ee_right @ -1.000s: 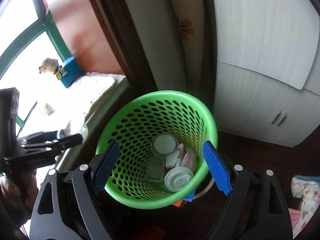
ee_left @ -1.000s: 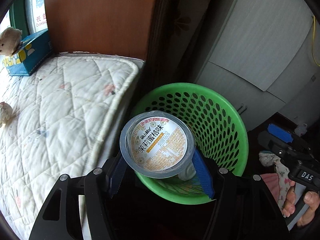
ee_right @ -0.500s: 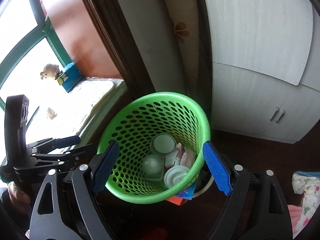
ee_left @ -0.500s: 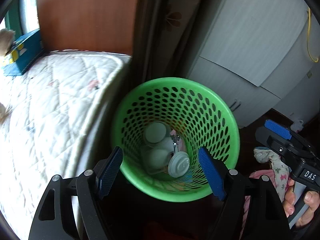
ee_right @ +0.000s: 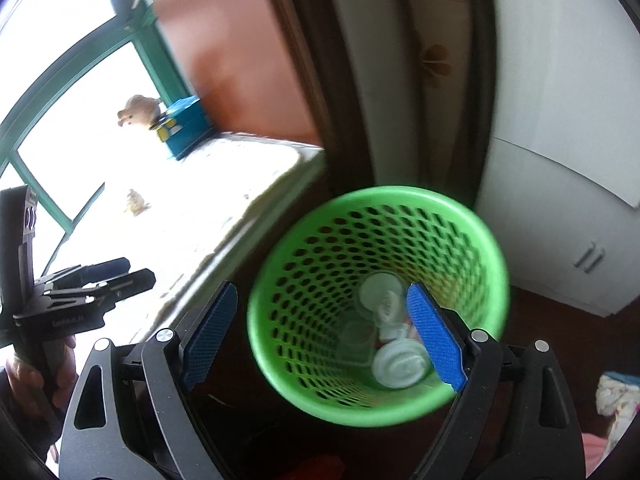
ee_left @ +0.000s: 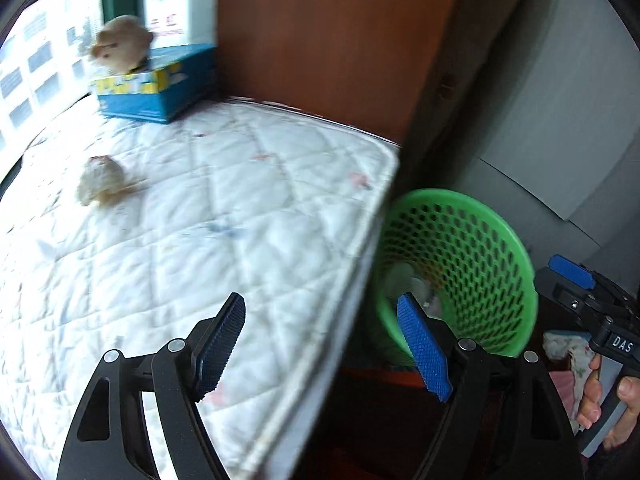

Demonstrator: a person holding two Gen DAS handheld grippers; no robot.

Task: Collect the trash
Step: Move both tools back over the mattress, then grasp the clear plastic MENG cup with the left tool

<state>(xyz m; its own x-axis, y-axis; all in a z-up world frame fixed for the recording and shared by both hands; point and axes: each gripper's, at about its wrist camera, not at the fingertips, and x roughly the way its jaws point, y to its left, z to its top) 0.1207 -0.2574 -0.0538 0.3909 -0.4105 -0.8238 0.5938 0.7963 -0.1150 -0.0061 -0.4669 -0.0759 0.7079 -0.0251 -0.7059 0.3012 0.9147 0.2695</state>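
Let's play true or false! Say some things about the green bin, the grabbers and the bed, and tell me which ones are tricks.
1. The green bin has cups and lids inside. True.
2. The left grabber is holding a cup. False: it is open and holds nothing.
3. A stuffed toy sits on the blue box. True.
4. The right grabber is squeezed shut. False: its fingers are wide apart.
5. The bin stands on the bed. False: it stands on the floor beside the bed.
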